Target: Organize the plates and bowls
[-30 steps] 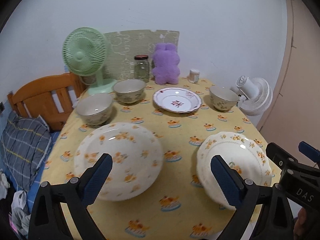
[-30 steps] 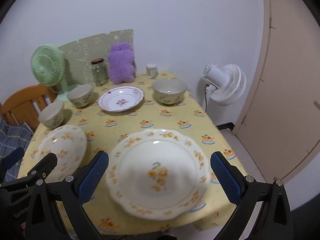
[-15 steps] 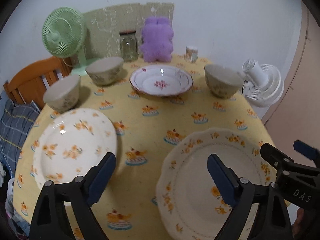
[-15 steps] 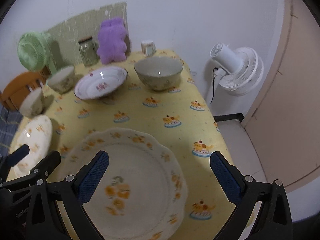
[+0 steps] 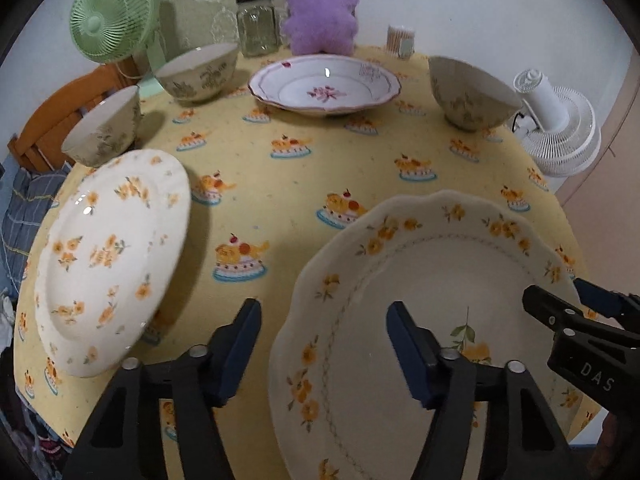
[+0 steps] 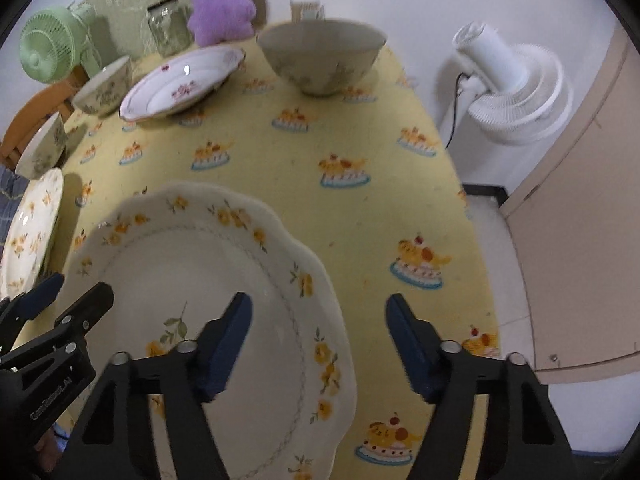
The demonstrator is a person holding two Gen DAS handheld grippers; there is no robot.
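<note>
Both grippers low over cream scalloped plate w/ orange flowers point(image 5: 436, 320), near table edge, prob. first pick for stacking. Left gripper point(image 5: 324, 344) jaws apart straddling left rim; right gripper point(image 6: 318, 340) jaws apart astride right rim. Nothing clamped yet.

- The scalloped plate point(image 5: 424, 312) runs off the bottom edge of the left view, its near rim hidden behind the left gripper point(image 5: 324, 344).
- In the right view, the flowered plate point(image 6: 30, 224) is cut by the left edge.
- The bear point(image 6: 222, 0) is cropped at the top and blurred.
</note>
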